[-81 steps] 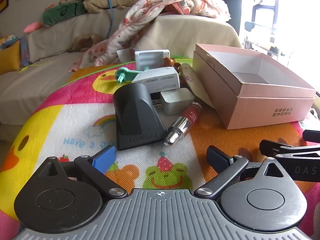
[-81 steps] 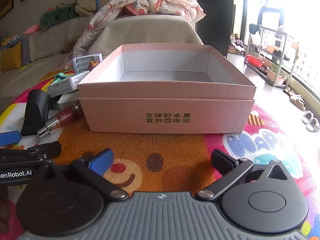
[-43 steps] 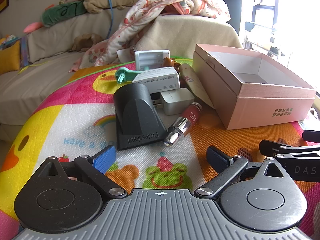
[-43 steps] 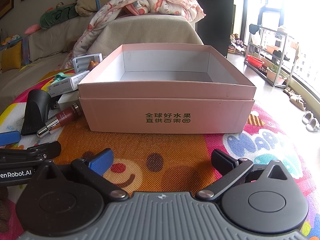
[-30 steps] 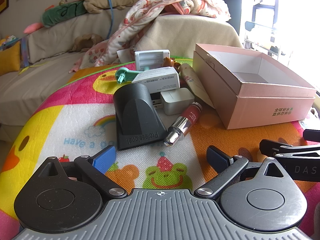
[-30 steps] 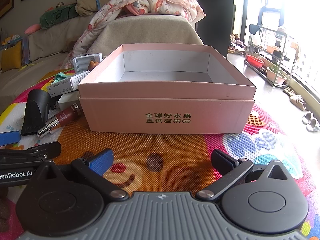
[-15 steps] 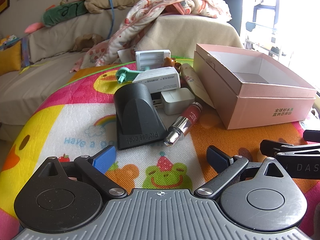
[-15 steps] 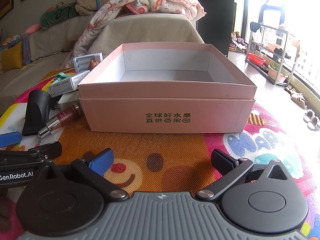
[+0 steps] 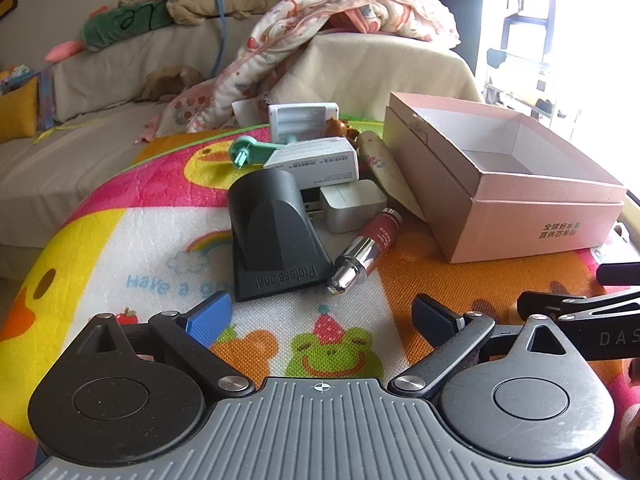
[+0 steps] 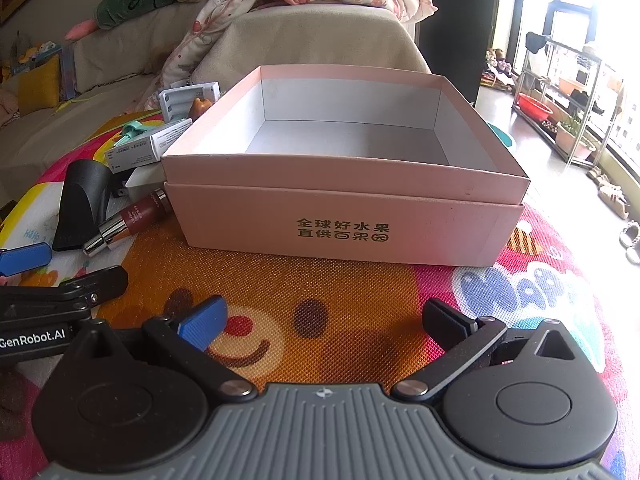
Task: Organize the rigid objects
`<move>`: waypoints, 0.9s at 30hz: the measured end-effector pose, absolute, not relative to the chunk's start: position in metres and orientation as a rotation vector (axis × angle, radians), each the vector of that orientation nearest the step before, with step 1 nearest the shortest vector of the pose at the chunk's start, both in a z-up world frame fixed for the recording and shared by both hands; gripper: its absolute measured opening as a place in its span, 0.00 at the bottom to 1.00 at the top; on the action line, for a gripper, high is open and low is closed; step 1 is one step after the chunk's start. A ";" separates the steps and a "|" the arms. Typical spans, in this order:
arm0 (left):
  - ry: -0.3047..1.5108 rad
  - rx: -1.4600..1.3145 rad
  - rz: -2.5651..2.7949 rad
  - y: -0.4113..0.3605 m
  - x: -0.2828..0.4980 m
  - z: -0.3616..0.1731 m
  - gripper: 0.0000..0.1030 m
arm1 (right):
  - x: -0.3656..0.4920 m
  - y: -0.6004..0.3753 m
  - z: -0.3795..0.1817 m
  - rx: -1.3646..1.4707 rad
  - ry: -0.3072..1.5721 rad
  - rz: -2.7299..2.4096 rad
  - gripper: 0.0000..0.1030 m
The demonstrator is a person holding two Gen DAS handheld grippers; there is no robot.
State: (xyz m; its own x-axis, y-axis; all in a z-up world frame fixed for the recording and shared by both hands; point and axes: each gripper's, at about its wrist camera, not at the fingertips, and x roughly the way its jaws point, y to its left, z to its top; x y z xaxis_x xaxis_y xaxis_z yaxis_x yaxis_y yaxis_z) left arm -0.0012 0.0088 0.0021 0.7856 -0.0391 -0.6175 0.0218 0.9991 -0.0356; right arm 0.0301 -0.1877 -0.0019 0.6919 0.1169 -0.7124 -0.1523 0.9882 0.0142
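A pile of rigid objects lies on the colourful play mat: a black nozzle (image 9: 276,232) marked "Professional", a dark red lipstick tube (image 9: 366,248), a silver charger block (image 9: 352,204), a white carton (image 9: 316,158), a teal tool (image 9: 250,152) and a white battery holder (image 9: 302,122). To their right stands an open, empty pink box (image 9: 532,216) (image 10: 344,216). My left gripper (image 9: 322,316) is open, just short of the nozzle. My right gripper (image 10: 326,322) is open, facing the box front, nothing between its fingers.
A beige sofa (image 9: 100,80) with a patterned blanket (image 9: 320,12) and plush toys rises behind the mat. A cream tube (image 9: 378,158) leans by the box. To the right, a metal shelf rack (image 10: 568,96) and shoes (image 10: 612,196) stand on the floor near a bright window.
The right wrist view has lifted and tilted, so more of the box's inside shows. The left gripper has barely moved. Both stay open.
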 end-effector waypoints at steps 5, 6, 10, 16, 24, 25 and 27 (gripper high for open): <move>0.550 -0.132 -0.052 0.036 -0.012 0.032 0.96 | 0.027 -0.189 -0.002 -0.050 0.784 0.163 1.00; 0.525 -0.142 -0.043 0.042 -0.008 0.039 0.96 | 0.027 -0.188 -0.002 -0.051 0.783 0.162 1.00; 0.572 -0.105 -0.031 0.046 0.023 0.046 0.96 | 0.026 -0.189 -0.002 -0.050 0.780 0.162 1.00; 0.679 -0.133 -0.034 0.043 0.052 0.019 0.61 | 0.025 -0.188 -0.001 -0.049 0.777 0.158 1.00; 0.567 -0.161 -0.082 0.066 0.022 0.026 0.52 | 0.011 -0.178 0.009 -0.092 0.654 0.178 0.93; 0.554 -0.170 -0.075 0.071 0.017 0.029 0.52 | 0.005 -0.173 0.013 -0.096 0.609 0.200 0.93; 0.539 -0.194 -0.063 0.082 0.007 0.034 0.52 | -0.002 -0.163 0.020 -0.086 0.580 0.287 0.93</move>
State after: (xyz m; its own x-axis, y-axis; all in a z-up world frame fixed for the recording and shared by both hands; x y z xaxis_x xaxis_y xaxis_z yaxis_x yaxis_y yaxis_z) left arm 0.0067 0.0815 0.0345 0.8570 -0.1106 -0.5033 0.0089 0.9797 -0.2001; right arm -0.0017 -0.1628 0.0203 0.7977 0.2430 -0.5519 -0.2909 0.9567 0.0007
